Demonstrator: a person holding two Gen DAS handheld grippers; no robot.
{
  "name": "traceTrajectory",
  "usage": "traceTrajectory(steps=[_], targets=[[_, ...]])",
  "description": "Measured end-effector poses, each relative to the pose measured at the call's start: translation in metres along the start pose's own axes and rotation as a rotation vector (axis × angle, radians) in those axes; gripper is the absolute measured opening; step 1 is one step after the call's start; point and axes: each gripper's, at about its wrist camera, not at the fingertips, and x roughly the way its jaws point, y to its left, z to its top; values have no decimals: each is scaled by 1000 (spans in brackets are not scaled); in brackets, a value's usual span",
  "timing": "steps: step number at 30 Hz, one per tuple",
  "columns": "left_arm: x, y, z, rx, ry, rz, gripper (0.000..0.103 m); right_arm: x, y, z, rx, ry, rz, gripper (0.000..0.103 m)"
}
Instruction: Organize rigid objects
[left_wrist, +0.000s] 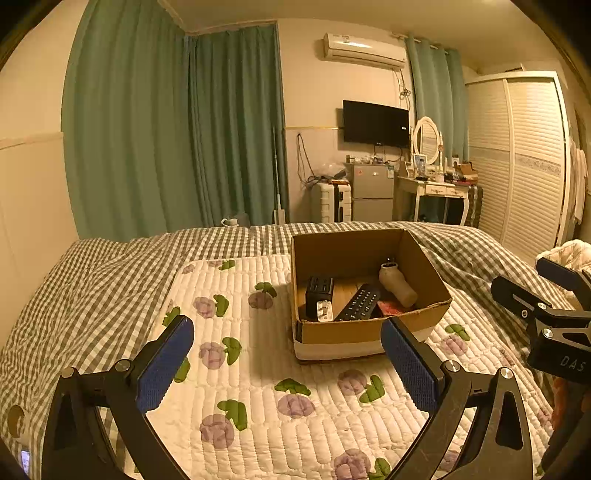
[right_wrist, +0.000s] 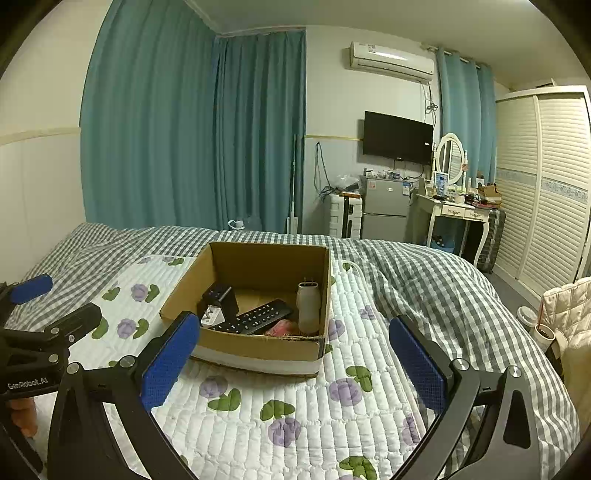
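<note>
**Both grippers empty above the quilt, box already loaded**

Blue-padded fingers frame each wrist view: the left gripper (left_wrist: 287, 363) and the right gripper (right_wrist: 294, 363) both hang released, jaws spread wide, nothing between them, above the white quilted pad with purple flowers (right_wrist: 295, 406) that covers the near part of the grey checked bedspread (right_wrist: 424, 273). Near the pad's far edge sits the open brown cardboard box (right_wrist: 258, 349). Inside it lie a long black remote control (right_wrist: 255, 317), a black blocky adapter (right_wrist: 221, 297) with a small white plug (right_wrist: 212, 315) leaning at its front, a beige cylindrical bottle (right_wrist: 308, 306) against the right wall, and something pink (right_wrist: 282, 328) in the near corner, too blurred to name.

No loose rigid object shows on the pad itself, so gathering seems finished or close to it. Judging by this, the next move calls either for checking beyond the views for leftovers or for straightening the contents, which would mean lowering one gripper over the box rim.
</note>
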Motion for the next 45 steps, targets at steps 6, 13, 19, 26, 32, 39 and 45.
traceTrajectory(steps=[6,13,19,26,32,39,45], targets=[[3,-1,-3,7,8,-10,103,3,2,-2,-13,7,1,103],[6,-3,-4,11,15,-15,103,9,-1,-5,3,29,-12,103],[7,-6,-5,24,29,-14,103,11,1,-8,-4,37,-13,103],[5,-9,-5,29,27,-21,103,14,0,-9,4,53,-15,103],[5,-9,-5,28,29,-18,103,15,0,-10,3,58,-14,103],[5,-9,-6,35,34,-20,103,15,1,-10,2,58,-15,103],[6,-9,-6,37,38,-20,103,16,1,-11,2,59,-13,103]])
